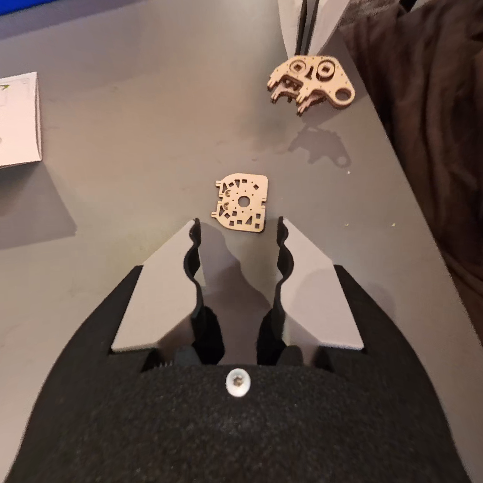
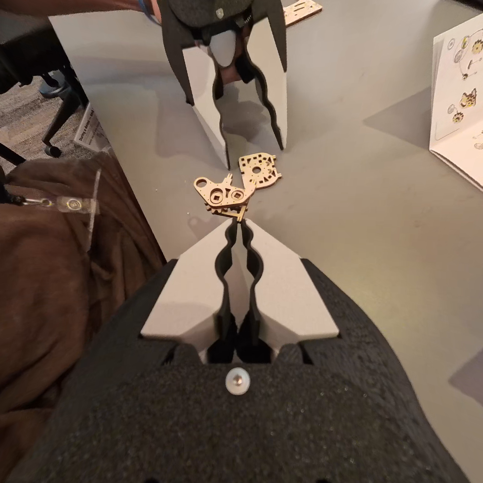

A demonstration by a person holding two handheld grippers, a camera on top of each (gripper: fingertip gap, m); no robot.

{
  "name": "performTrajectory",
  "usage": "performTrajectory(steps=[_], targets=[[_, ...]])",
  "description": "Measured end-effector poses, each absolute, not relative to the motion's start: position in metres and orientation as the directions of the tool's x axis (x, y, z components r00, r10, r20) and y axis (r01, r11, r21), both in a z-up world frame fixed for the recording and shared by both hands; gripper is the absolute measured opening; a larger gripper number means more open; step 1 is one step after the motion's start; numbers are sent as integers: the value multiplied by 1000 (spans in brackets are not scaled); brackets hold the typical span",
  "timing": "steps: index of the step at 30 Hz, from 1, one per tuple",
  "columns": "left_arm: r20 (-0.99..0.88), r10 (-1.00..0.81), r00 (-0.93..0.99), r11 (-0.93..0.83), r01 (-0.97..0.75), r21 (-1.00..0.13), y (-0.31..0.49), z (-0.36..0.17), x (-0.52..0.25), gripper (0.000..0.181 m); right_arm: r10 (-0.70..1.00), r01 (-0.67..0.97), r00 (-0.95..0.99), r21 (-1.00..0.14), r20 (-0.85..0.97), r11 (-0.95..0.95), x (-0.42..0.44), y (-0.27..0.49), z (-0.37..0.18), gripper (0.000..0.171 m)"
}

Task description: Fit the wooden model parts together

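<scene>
A flat wooden plate [image 1: 240,206] with a round centre hole and many small cut-outs lies on the grey table [image 1: 130,235]. My left gripper [image 1: 238,222] is open and empty, its tips just short of the plate on either side. My right gripper [image 2: 236,220] is shut on the lower edge of a wooden gear assembly [image 2: 224,198] and holds it above the table. The assembly [image 1: 311,81] hangs beyond the plate in the left wrist view, under the right gripper [image 1: 305,53]. The plate [image 2: 260,173] and the open left gripper [image 2: 254,156] show in the right wrist view.
An instruction booklet [image 2: 457,104] lies open on the table, also seen in the left wrist view [image 1: 18,120]. A wooden parts sheet [image 2: 303,13] lies at the far edge. A brown garment [image 2: 52,261] with a clear badge holder [image 2: 78,203] lies beyond the table edge. Left tips to right tips: about 10 cm.
</scene>
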State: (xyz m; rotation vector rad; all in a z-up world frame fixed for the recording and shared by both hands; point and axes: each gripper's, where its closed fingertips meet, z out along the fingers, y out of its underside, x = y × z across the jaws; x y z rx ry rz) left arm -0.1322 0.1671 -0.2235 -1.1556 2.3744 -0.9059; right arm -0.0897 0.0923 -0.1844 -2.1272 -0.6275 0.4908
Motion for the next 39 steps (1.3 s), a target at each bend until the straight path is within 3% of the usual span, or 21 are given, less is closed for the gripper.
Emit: performTrajectory(steps=[3, 5, 11, 12, 13, 17, 19, 21, 25, 29, 31, 36, 39], targets=[[-40, -777, -628, 480, -549, -684, 164, -223, -131, 54, 591, 257, 796, -812, -130, -524, -89, 93, -185, 3], [-38, -762, -647, 493, -540, -683, 160, -223, -132, 38, 593, 257, 794, -809, -134, -528, -89, 93, -186, 3], [-122, -783, -609, 546, -581, -603, 177, -216, -139, 37, 596, 264, 791, -802, -137, -536, -90, 93, -189, 3], [-145, -778, -611, 568, -587, -577, 181, -209, -145, 25, 596, 266, 791, -800, -138, -538, -90, 93, -190, 3], [-172, -765, -620, 599, -587, -545, 186, -201, -154, 0, 596, 272, 792, -796, -135, -541, -90, 93, -191, 3], [-267, -726, -634, 682, -614, -398, 210, -168, -193, 0, 606, 309, 787, -777, -114, -548, -92, 92, -195, 3], [-238, -750, -616, 656, -650, -384, 213, -162, -206, 4, 613, 317, 782, -777, -110, -543, -94, 91, -194, 3], [-207, -807, -552, 582, -686, -437, 211, -161, -199, 10, 612, 317, 783, -776, -109, -544, -94, 90, -193, 3], [-224, -919, -324, 394, -743, -542, 238, -184, -146, 40, 611, 322, 785, -775, -103, -543, -94, 89, -193, 3], [-34, -997, -62, 70, -769, -635, 250, -212, -88, 61, 609, 328, 787, -772, -95, -545, -93, 88, -194, 3], [-38, -999, -17, 38, -751, -659, 249, -218, -69, 67, 611, 335, 786, -769, -90, -545, -93, 87, -195, 3], [-69, -997, -16, 59, -734, -676, 242, -224, -56, 73, 613, 328, 784, -771, -101, -546, -93, 84, -195, 3], [-49, -996, -80, 92, -710, -698, 233, -224, -58, 55, 612, 318, 784, -778, -106, -542, -92, 84, -192, 3]])
